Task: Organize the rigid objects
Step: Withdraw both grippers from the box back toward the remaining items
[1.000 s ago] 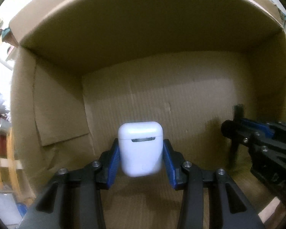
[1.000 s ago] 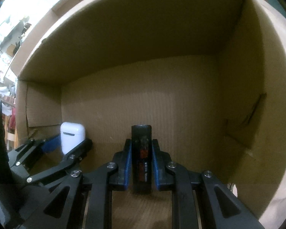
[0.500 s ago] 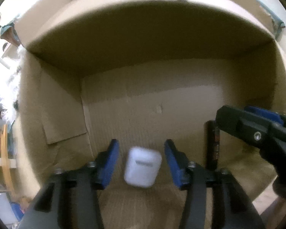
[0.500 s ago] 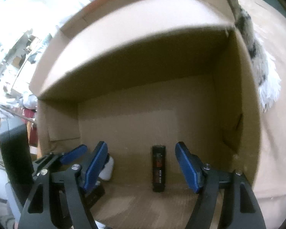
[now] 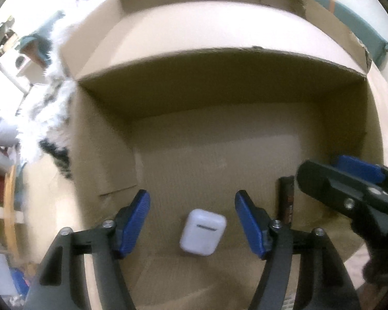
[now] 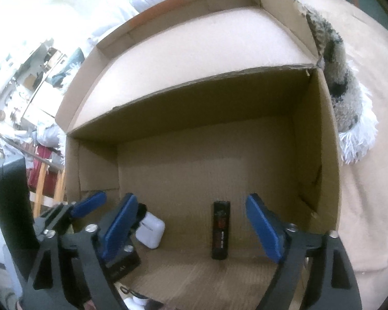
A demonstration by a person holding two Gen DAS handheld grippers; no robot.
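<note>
1. Now the cardboard box holds a white earbud case and a black battery, both lying on its floor, apart.
2. The left hand-held gripper is opening, the case loose between its blue pads; the right hand-held gripper is spreading wide, the battery untouched between.
3. Only the right view shows a fringed rug beside the box.

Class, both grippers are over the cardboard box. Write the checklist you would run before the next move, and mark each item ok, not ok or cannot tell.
1. White earbud case lies on the cardboard box floor: ok.
2. Black battery lies on the floor: ok.
3. Left gripper, jaws opening, clear of the case: ok.
4. Right gripper, jaws opening, clear of the battery: ok.
5. Case and battery apart: ok.
6. More objects waiting outside: cannot tell.
</note>
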